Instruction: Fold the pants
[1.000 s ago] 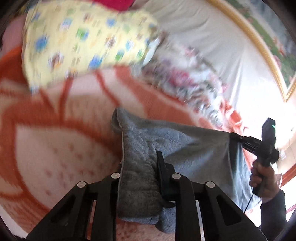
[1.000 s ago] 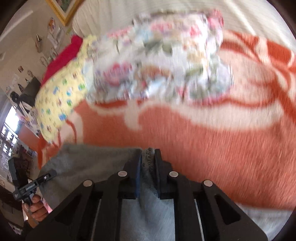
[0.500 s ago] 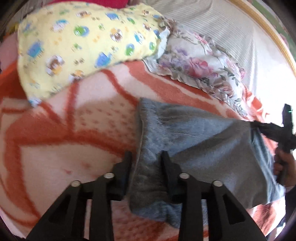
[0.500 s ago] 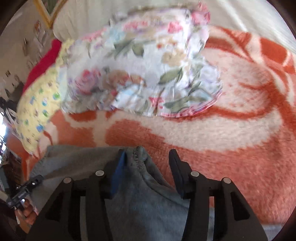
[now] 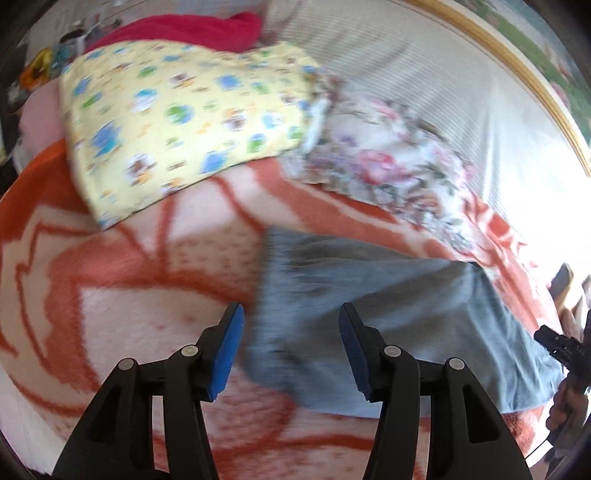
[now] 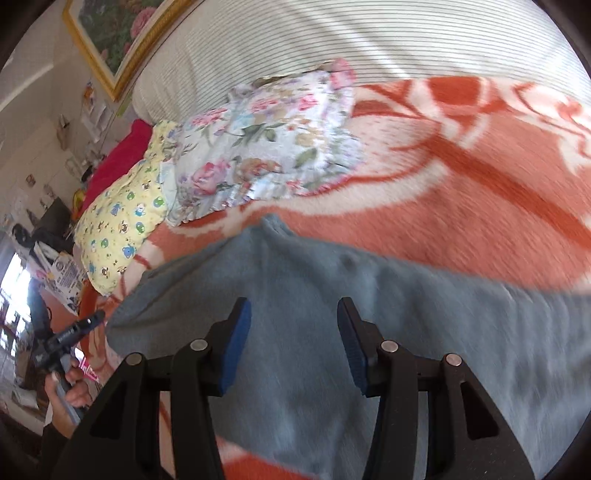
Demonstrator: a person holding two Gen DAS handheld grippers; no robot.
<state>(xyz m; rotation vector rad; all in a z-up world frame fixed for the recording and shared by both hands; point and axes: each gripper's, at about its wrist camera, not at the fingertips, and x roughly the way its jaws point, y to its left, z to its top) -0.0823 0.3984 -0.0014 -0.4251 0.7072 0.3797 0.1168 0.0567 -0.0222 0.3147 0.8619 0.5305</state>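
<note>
Pants (image 5: 388, 317), grey, folded flat on orange-and-cream blanket (image 5: 122, 295), near its front edge. Blurred in both views. Behind, striped white bedding (image 6: 314, 40) up against wall; gold-framed picture (image 6: 107, 33) above. Yellow cartoon-print pillow (image 5: 184, 122) at back of blanket, floral pillow (image 5: 384, 170) just beside it, red cloth (image 5: 184, 29) behind the yellow one. Left gripper (image 5: 291, 347) above near left corner of pants, jaws opening, blue pads (image 5: 227, 350) spread, clear of fabric; cloth edge seen in the gap, not pinched. Right gripper (image 6: 293, 343) over middle of pants, jaws spread, pads off the cloth, nothing gripped. Person's hand (image 6: 70, 384) on left gripper's handle at lower left of right wrist view.
</note>
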